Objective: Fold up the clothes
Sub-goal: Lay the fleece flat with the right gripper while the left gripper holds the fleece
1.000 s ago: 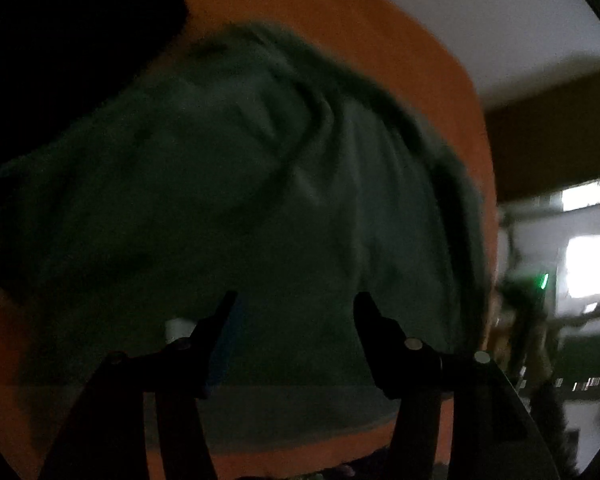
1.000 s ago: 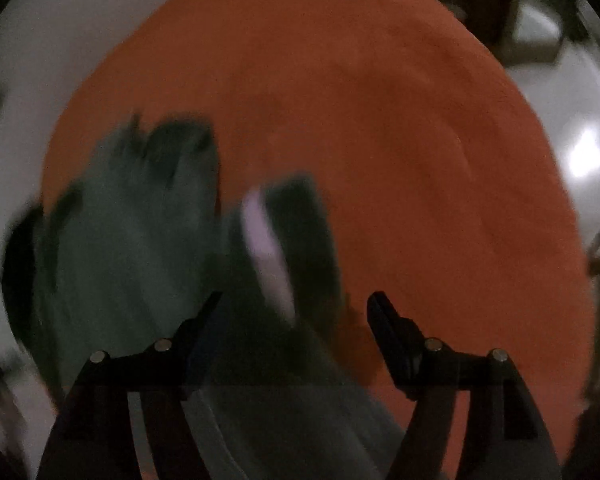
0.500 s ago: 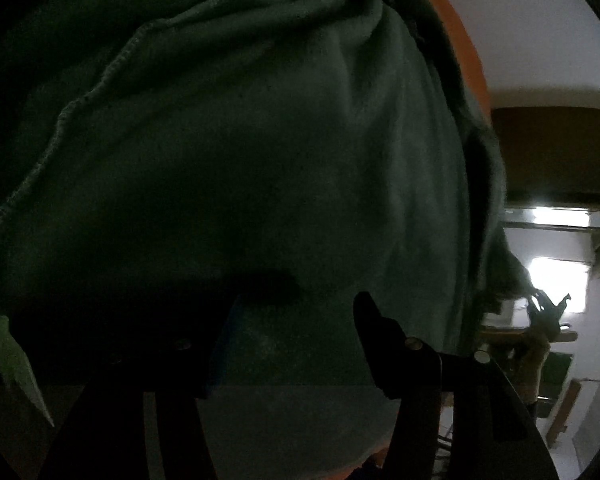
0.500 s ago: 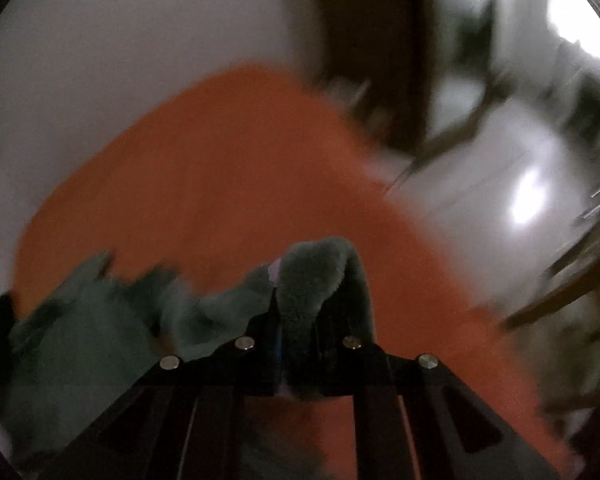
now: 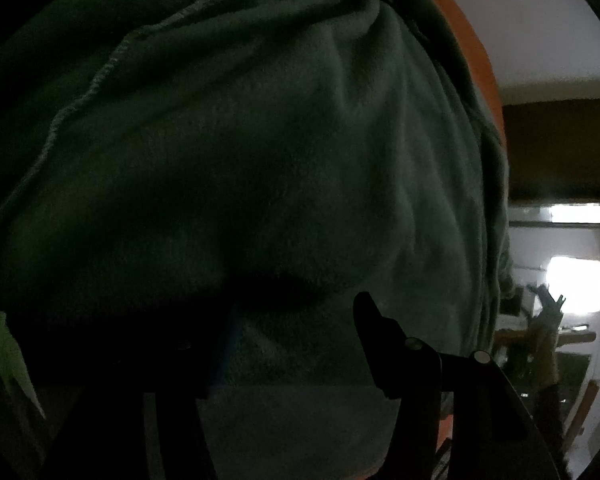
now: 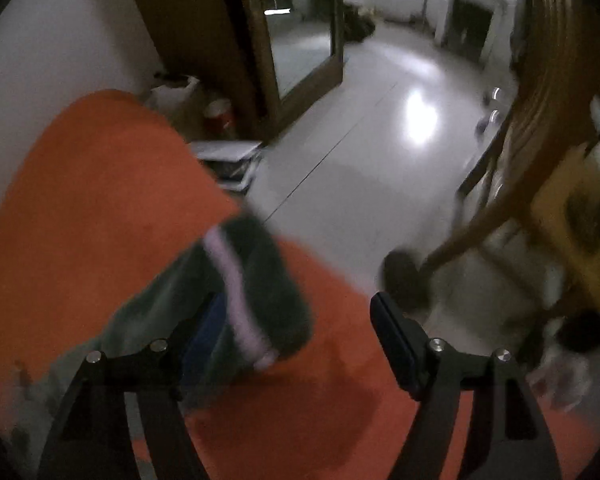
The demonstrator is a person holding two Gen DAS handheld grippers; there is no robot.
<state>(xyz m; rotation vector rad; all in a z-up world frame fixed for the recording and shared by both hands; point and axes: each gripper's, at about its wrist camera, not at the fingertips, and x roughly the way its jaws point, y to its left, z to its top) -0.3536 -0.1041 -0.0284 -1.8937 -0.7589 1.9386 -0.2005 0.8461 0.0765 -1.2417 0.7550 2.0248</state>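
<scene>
- One dark green garment (image 5: 260, 160) fills the left view; left claw (image 5: 296, 320) gapes apart.
- Right claw (image 6: 296, 312) gapes apart, garment cuff (image 6: 256, 280) at 10 o'clock on one orange desk (image 6: 92, 200).

A: What lies ahead of the left gripper (image 5: 296, 320)?
B: A dark green fleece garment (image 5: 260, 140), bunched, its stitched seam (image 5: 100, 76) beyond the left finger.
A: And the jaws?
B: Apart, over the fleece. Orange surface (image 5: 476, 60) shows beyond the right finger (image 5: 380, 332).
</scene>
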